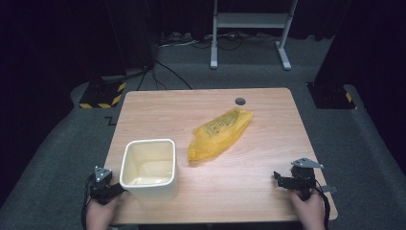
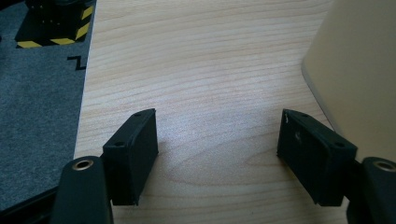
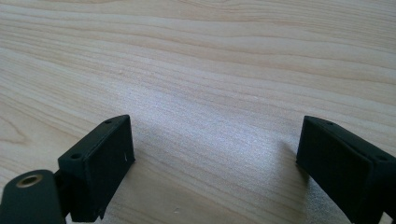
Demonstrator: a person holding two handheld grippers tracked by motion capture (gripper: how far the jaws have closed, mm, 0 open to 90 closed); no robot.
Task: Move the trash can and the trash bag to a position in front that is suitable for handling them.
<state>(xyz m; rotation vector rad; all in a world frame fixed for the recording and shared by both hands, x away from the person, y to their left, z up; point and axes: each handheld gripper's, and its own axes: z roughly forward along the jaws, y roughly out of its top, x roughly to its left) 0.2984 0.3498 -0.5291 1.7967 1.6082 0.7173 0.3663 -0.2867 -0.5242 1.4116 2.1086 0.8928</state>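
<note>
Left gripper [image 1: 115,188] is resting at the near-left bench [image 1: 268,143] edge, jaws standing apart with nothing between them, just beside the cream bin [image 1: 148,168]. Right gripper [image 1: 282,180] is sitting near the near-right edge, jaws likewise apart over bare wood. Yellow bag [image 1: 220,133] is lying mid-bench, apart from both.

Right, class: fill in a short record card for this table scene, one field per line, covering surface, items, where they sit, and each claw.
surface: wooden table
container: cream bin, upright, near left
bag: yellow bag, lying centre, apart from bin
left claw: open, beside bin, holding nothing
right claw: open, over bare wood, near right
</note>
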